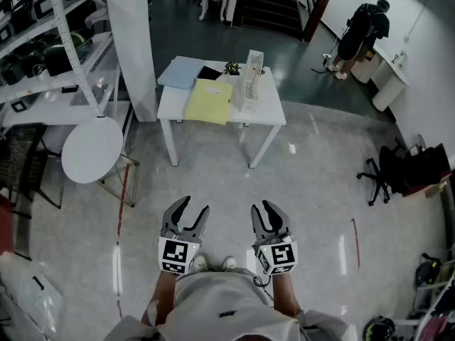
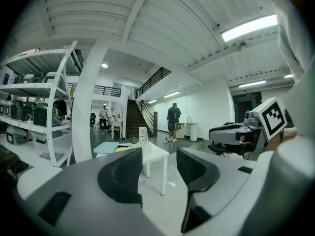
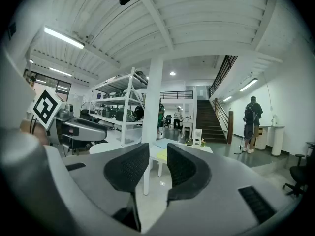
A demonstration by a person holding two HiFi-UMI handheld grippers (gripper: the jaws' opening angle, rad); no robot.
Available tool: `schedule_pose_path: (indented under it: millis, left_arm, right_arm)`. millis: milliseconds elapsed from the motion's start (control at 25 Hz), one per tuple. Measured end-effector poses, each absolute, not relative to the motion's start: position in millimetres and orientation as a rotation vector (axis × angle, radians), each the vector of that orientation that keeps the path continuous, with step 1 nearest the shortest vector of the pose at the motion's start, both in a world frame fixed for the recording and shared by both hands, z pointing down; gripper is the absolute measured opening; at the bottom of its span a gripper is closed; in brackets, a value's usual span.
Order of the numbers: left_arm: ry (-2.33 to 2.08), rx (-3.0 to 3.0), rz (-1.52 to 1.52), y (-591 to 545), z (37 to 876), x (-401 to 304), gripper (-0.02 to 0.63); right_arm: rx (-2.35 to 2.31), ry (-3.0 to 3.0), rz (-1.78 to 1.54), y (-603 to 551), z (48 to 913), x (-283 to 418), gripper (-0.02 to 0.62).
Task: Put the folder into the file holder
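Folder on table by file holder; L tongs, R tongs parted, empty.

Tiny, indistinct dark thing beside the file holder on the far table.

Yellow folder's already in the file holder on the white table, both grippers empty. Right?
No: the yellow folder lies flat on the white table beside the file holder, not in it (head view). The left gripper and right gripper are empty.
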State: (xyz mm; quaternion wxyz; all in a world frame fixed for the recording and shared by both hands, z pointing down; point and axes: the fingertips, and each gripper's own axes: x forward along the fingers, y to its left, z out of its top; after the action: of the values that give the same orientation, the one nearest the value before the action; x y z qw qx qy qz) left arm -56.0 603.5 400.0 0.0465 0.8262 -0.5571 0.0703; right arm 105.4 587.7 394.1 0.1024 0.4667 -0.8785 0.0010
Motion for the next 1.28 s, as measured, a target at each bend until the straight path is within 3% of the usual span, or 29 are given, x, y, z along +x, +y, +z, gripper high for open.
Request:
schedule_pose_path:
  millis: [560,1280]
  left_arm:
    - [-1.689,2.579,0.196,581.1,397.7,-66.1,0.209]
    - [-1.784,2.499,0.250,447.8,410.7,-67.0,0.199]
  right_arm:
    - [1.483,-2.575,0.050,577.0,400.8,83.9,0.117]
    - [1.357,-2.644,0.114,437.7,414.0,76.5,0.117]
